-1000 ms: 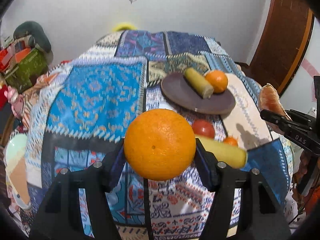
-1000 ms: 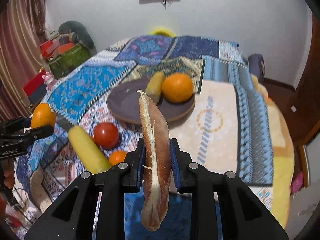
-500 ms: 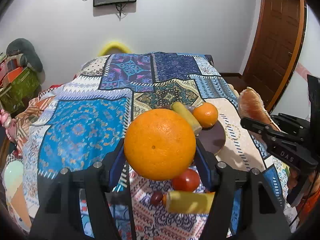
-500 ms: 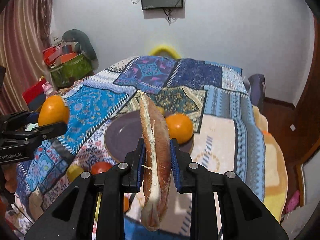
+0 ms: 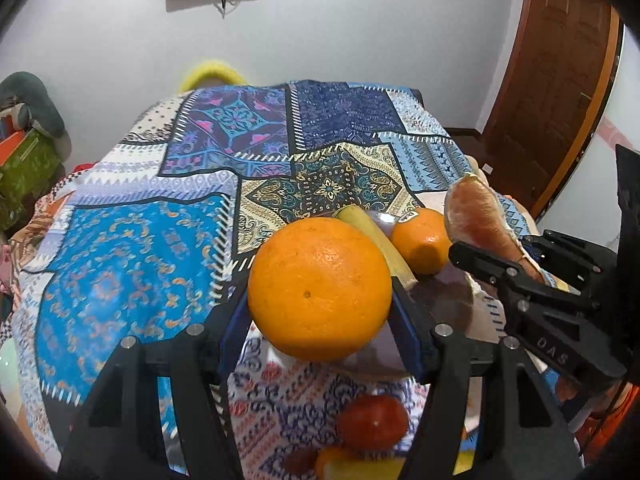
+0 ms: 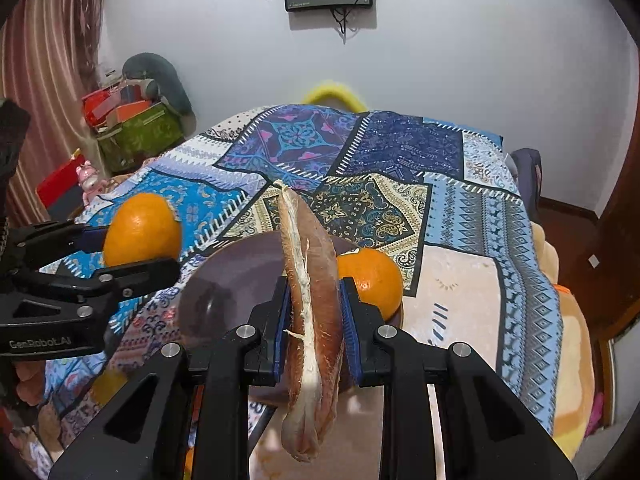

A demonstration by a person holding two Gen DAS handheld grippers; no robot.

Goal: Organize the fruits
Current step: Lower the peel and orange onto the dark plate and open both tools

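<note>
Left tool [image 5: 320, 312] pinches a large orange [image 5: 319, 288] between its blue pads; right tool [image 6: 314, 320] pinches a peeled citrus segment [image 6: 310, 304] upright, edge-on, with its lower end hanging free below the pads. Both loads hang over the near part of the dark plate [image 6: 240, 264], which sits on a patchwork-covered bed [image 5: 132, 264]. Plate already carries a small orange [image 6: 370, 280] and a yellow-green fruit [image 5: 380, 246], banana-like. Risks, judged: the round orange could roll off the shallow plate onto the soft cover when let go, or knock the small orange; the soft segment may tear or slip from its narrow grip. The two tools sit near each other, so simultaneous lowering invites a clash. A tomato [image 5: 372, 420] and other fruit lie below, off the plate.
</note>
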